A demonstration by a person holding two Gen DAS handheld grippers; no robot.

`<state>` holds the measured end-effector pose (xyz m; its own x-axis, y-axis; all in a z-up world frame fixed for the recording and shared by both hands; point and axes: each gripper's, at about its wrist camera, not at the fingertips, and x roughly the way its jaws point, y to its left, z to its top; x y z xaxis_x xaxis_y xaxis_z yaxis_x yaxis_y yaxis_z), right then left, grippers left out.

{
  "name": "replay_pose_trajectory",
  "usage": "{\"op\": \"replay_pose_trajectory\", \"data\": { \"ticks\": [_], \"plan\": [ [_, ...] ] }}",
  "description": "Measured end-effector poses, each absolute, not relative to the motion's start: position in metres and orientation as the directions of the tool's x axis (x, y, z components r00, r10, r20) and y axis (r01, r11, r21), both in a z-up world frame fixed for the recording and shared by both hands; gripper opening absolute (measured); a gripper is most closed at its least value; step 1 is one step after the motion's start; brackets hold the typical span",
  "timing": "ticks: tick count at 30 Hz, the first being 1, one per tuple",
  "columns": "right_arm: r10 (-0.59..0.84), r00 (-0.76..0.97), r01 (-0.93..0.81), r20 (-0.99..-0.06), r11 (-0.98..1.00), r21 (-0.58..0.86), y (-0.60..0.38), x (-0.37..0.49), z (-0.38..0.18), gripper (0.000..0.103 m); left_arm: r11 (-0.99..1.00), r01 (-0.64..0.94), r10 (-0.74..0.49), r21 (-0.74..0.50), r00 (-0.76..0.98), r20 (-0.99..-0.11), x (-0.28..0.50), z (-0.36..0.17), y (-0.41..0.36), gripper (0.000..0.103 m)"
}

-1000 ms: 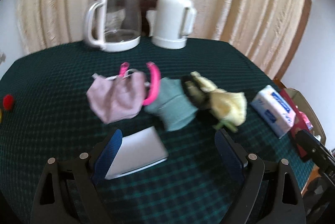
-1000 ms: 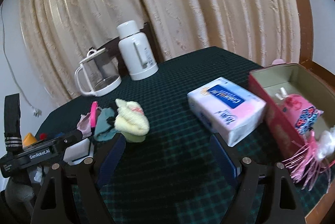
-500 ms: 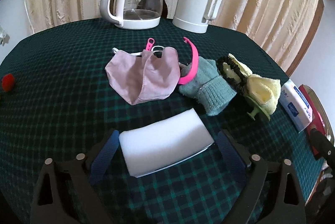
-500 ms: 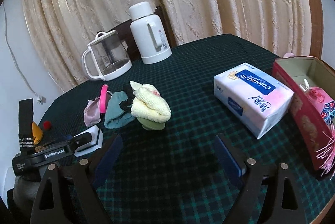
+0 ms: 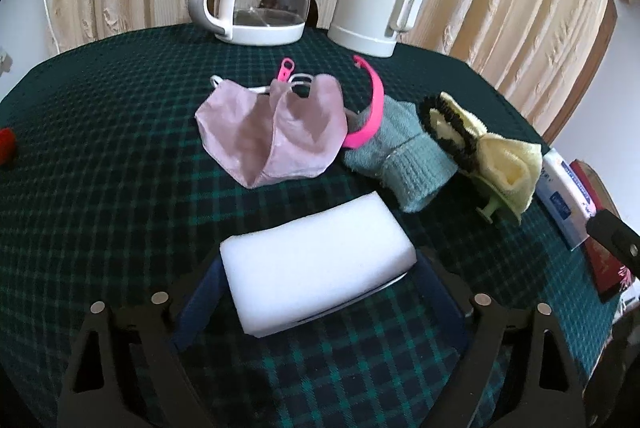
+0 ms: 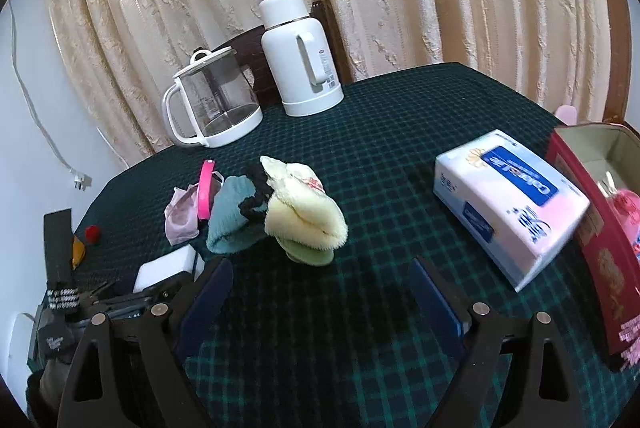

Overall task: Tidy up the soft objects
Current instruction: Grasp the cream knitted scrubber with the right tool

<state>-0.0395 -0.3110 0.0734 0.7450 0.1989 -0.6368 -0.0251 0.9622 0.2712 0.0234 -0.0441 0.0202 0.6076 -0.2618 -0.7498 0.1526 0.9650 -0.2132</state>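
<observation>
The left tongs (image 5: 316, 292) are closing around the white sponge (image 5: 316, 268), which lies flat on the surface (image 5: 100, 156) between the two blue pads. In the left view the left pad sits close against the sponge's left end and the right pad is just beside its right end; no squeeze or dent shows, so I judge the sponge is not yet gripped.

The main risk, as I read it, is the grip itself. The sponge lies slightly skewed to the pads, so a closing pinch could catch one corner first and spin or slide it on the cloth. It is soft foam, so a hard squeeze could buckle it, and it may then pop out on the lift. A thin white sheet seems to show under its near right edge; that might come up with it or snag.

The other soft things lie farther off: a pink mask (image 5: 272, 132), a teal sock (image 5: 400, 156) to its right, and a yellow cloth (image 5: 504, 168) further right.

The right tongs (image 6: 320, 296) are wide open with nothing between the pads, over bare cloth. The yellow cloth (image 6: 304, 216) is just beyond them, a tissue pack (image 6: 512, 204) to the right, and a red box (image 6: 600, 248) at the far right edge.
</observation>
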Motion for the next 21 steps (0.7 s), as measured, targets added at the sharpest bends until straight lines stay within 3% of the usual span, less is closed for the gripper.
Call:
{"op": "replay_pose_trajectory", "data": {
  "ticks": [21],
  "plan": [
    [0.204,0.685,-0.069,-0.7,0.974,0.217,-0.284,0.026,0.062,0.091,0.955,0.149,-0.28,-0.257,0.739,-0.613,0.003,0.052,-0.025,0.087]
  ]
}}
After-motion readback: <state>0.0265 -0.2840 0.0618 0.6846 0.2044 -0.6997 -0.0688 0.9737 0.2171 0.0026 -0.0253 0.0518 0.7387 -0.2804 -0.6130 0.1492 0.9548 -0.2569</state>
